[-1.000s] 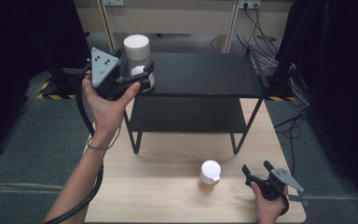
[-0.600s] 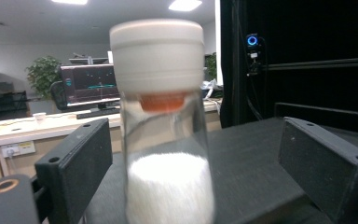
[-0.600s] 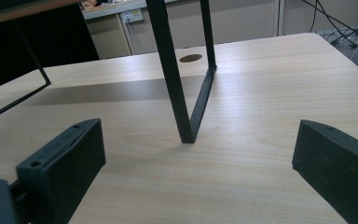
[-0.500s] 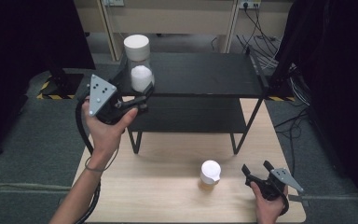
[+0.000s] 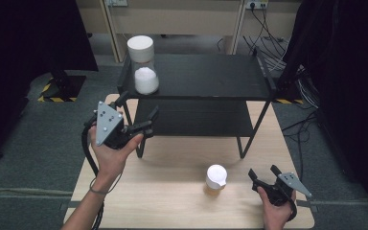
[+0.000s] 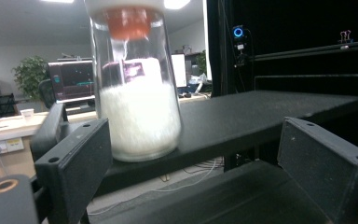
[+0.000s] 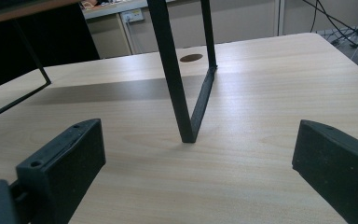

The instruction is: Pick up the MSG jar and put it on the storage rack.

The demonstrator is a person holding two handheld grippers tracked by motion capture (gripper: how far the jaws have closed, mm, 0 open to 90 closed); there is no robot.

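left gripper (image 5: 139,122): jaws spread wide, nothing between them, touching nothing; held in front of the rack's left end, just below the top shelf edge
left gripper aim: in left gripper view, jaws frame the glass jar (image 6: 137,79) from below and short of it; jar base at about jaw-tip height
glass jar: upright on top shelf of black rack (image 5: 206,76), near front-left corner; white lid, white granular fill in lower part; high view point (image 5: 143,69)
step in hand: judged as left gripper backing clear of the jar after placing it on the shelf, or lining up on it; cannot tell which from this moment alone
doing it well: keep jaws fully apart near the glass; move straight along jaw axis, no sideways sweep; jar sits close to shelf edge, so a nudge could tip it off; keep lower jaw clear of shelf lip
right gripper (image 5: 266,177): jaws apart, holding nothing; resting low by the table's (image 5: 172,191) front-right corner
right gripper aim: toward rack leg (image 7: 182,93) on bare wood
small cup (image 5: 215,179): white lid, amber contents, on table just left of right gripper, not touched
risk: cable of left gripper hanging near table edge; snag would jerk the jaws
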